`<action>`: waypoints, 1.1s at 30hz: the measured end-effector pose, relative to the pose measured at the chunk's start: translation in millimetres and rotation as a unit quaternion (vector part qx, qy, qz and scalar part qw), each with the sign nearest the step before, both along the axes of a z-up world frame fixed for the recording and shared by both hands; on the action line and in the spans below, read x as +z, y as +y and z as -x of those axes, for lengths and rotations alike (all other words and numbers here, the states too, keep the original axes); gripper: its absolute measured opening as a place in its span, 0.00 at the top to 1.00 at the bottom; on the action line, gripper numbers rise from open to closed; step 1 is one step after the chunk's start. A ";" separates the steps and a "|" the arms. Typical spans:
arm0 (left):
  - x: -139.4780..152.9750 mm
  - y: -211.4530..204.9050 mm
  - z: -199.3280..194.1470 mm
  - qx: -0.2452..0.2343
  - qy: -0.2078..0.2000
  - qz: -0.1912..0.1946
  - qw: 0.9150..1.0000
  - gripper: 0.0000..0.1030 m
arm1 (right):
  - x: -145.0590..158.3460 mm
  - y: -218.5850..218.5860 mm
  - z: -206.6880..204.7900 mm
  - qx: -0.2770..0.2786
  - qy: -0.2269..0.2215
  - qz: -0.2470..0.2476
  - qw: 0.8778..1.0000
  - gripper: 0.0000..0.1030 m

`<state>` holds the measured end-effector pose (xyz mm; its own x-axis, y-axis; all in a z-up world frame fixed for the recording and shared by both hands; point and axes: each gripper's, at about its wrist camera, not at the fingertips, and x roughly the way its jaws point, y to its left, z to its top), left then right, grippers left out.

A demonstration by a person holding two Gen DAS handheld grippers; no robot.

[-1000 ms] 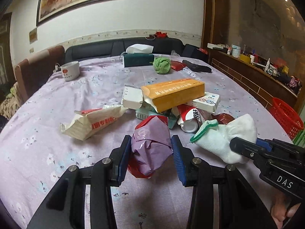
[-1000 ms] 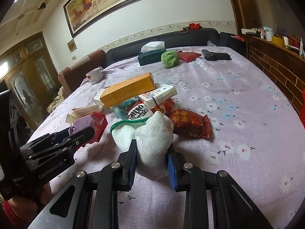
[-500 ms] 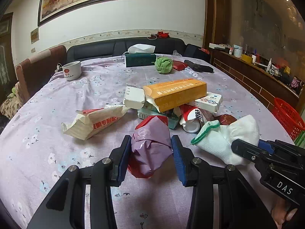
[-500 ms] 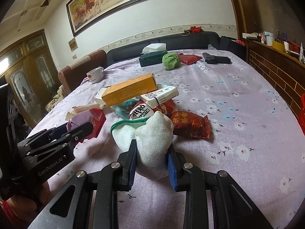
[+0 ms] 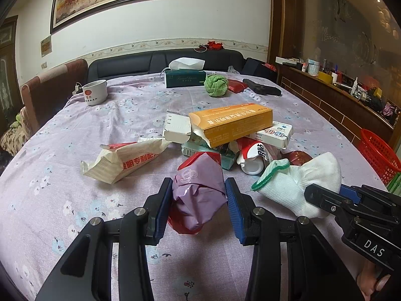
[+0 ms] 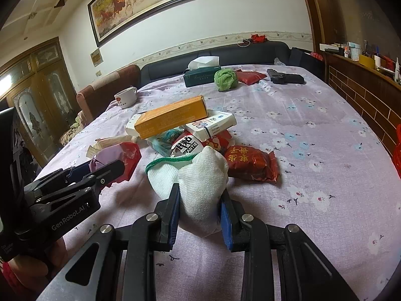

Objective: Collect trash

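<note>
My left gripper [image 5: 198, 186] is shut on a crumpled purple and red wrapper [image 5: 200, 188] that rests on the flowered purple tablecloth [image 5: 75, 200]. To its right, my right gripper [image 6: 200, 192] is shut on a white cloth glove with a green cuff [image 6: 203, 175], which also lies on the cloth. Just beyond both lies a heap of trash: an orange carton [image 5: 233, 123], a white medicine box [image 5: 275, 133], a crushed can [image 5: 253, 155], a cream paper bag [image 5: 125, 160] and a red foil snack packet [image 6: 253, 163].
A red plastic basket [image 5: 378, 155] stands off the table's right side. At the far end are a white mug [image 5: 95, 92], a green tissue box [image 5: 185, 77], a green cloth ball [image 5: 216, 84] and a black object [image 5: 263, 89]. A cluttered wooden counter runs along the right.
</note>
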<state>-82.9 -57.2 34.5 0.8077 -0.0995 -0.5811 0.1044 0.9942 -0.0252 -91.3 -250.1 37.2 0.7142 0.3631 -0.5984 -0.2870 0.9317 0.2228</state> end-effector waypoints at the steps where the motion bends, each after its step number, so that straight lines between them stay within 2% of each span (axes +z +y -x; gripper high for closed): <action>1: 0.0 0.1 0.0 0.000 0.000 0.000 1.000 0.60 | 0.0 0.0 0.0 0.000 0.000 0.000 1.000 0.70; 33: -0.5 -0.1 -1.2 0.000 0.001 0.000 1.000 0.60 | -0.7 -0.4 -0.5 -0.003 0.002 0.004 1.000 0.70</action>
<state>-81.7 -57.2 34.1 0.8068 -0.0998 -0.5823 0.1049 0.9942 -0.0249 -90.8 -250.5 36.6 0.7135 0.3549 -0.6041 -0.2811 0.9348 0.2172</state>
